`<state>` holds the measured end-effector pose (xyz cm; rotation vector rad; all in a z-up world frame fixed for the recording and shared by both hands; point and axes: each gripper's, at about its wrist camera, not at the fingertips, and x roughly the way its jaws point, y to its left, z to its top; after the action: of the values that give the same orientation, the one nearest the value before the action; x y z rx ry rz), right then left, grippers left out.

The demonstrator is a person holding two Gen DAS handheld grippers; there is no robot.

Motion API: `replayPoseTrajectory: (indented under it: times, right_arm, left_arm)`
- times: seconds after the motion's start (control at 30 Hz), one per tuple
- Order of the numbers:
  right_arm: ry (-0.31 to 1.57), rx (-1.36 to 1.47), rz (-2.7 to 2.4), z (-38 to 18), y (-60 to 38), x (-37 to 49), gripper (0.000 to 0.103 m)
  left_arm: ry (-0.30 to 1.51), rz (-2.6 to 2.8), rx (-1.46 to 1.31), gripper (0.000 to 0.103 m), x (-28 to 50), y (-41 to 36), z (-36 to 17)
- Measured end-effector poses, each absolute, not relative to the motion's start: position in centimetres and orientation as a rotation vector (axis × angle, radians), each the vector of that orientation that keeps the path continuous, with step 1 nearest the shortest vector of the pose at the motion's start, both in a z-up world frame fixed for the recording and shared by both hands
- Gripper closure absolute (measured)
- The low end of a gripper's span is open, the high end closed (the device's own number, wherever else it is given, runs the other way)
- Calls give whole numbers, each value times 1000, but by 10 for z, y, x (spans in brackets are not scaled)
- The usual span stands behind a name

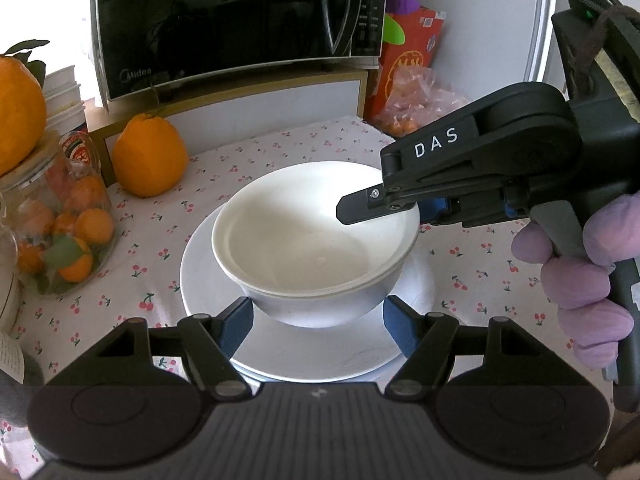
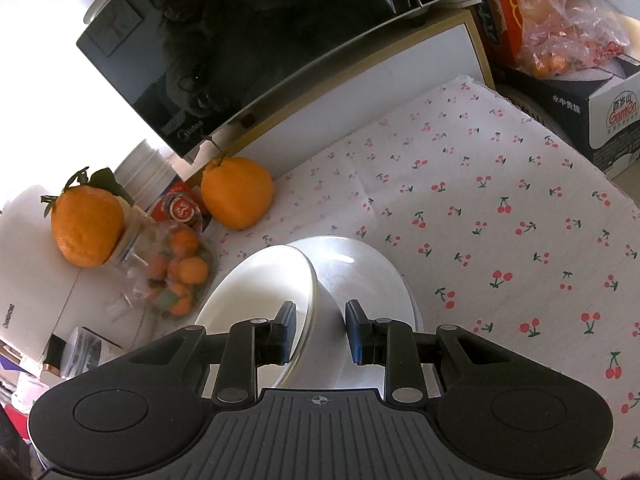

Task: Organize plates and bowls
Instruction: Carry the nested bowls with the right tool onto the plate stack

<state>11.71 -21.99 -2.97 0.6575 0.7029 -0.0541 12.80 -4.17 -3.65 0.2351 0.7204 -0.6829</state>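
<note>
A white bowl (image 1: 304,240) sits low over a stack of white plates (image 1: 204,280) on the cherry-print cloth; I cannot tell whether its base touches the top plate. My left gripper (image 1: 318,324) has its blue pads against the two sides of the bowl's lower wall and is shut on it. My right gripper (image 1: 388,216) comes in from the right, held by a gloved hand (image 1: 580,280). It is shut on the bowl's rim, one finger inside and one outside. In the right wrist view the bowl (image 2: 256,288) has its rim between the right gripper's (image 2: 320,332) pads, over the plates (image 2: 380,272).
A black microwave (image 1: 224,20) stands on a low cabinet behind. A large orange (image 1: 150,156) and a glass jar of small oranges (image 1: 64,232) are left of the plates. A fruit bag (image 1: 420,104) and red box are back right. Bare cloth (image 2: 500,220) lies right of the plates.
</note>
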Motion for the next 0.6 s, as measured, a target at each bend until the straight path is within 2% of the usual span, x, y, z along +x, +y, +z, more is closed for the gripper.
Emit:
replayPoseTrajectory:
  times: [0.6]
  right_arm:
    - [691, 651, -53, -36, -216, 117, 76]
  left_arm:
    - [724, -681, 261, 33, 130, -43, -40]
